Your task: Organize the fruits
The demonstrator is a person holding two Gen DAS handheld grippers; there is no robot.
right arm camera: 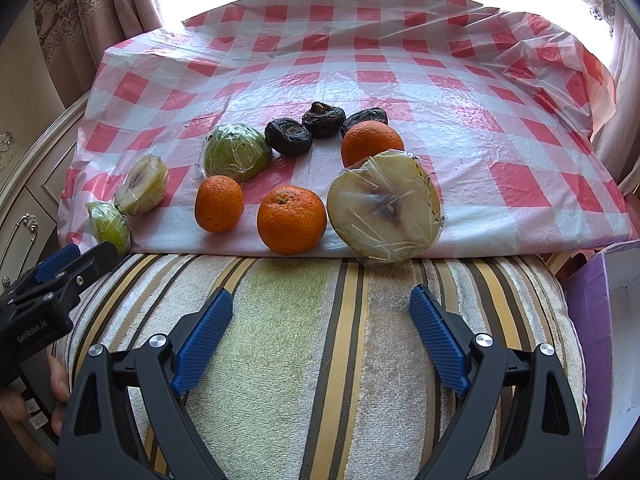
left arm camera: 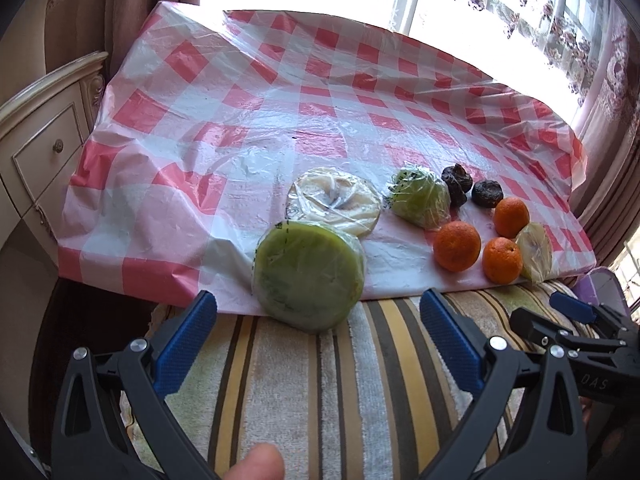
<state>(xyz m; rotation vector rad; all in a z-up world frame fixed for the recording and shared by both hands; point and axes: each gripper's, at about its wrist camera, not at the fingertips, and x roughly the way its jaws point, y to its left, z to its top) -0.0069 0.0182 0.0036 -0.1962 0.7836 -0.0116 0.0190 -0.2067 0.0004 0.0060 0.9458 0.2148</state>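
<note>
A: Where are my grippers?

B: Left gripper (left arm camera: 318, 314) and right gripper (right arm camera: 322, 312) both spread, holding nothing, low over the striped towel (right arm camera: 320, 340), probably staging.

A: The fruit?

B: Just ahead on the bench (right arm camera: 520, 140): wrapped green half (left arm camera: 308, 276) nearest left, cut pear half (right arm camera: 384, 208) nearest right.

black grippers, blue pads

left gripper (left arm camera: 318, 308) and right gripper (right arm camera: 321, 304): textured blue fingers (right arm camera: 204, 340), silver screws, bare thumb (left arm camera: 256, 460) behind
</note>
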